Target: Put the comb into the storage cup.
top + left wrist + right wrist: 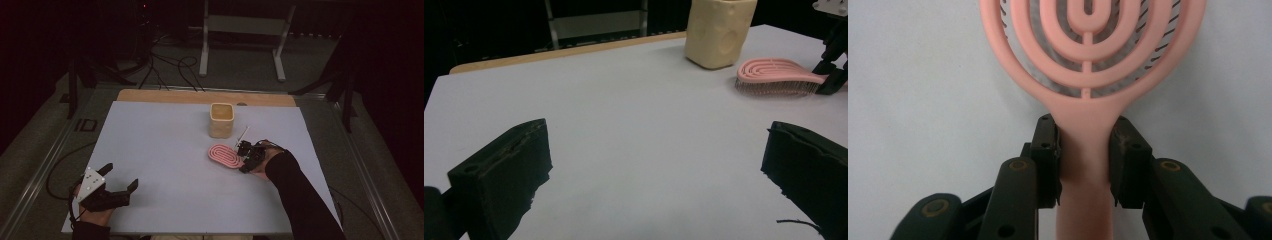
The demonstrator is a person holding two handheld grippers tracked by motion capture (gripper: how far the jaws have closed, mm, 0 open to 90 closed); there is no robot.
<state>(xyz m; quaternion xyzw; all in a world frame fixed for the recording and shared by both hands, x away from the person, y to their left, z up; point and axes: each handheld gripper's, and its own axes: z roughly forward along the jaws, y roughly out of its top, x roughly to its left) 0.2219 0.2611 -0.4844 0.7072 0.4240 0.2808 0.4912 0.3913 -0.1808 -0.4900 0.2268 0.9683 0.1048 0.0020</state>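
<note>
Right gripper [1084,160]: jaws clamped on the pink hairbrush [1088,75] handle, brush head lying just ahead on the table [165,190].
Left gripper [659,165]: jaws wide apart, holding nothing, the brush well ahead.
Cup [221,120]: just beyond the brush.

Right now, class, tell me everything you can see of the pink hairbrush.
The pink hairbrush looks like plastic, with an oval head of open concentric loops and dark bristles underneath. It lies bristles down on the white table, just in front of the cream cup, apart from it. The right hand-held gripper is clamped on its handle.
</note>
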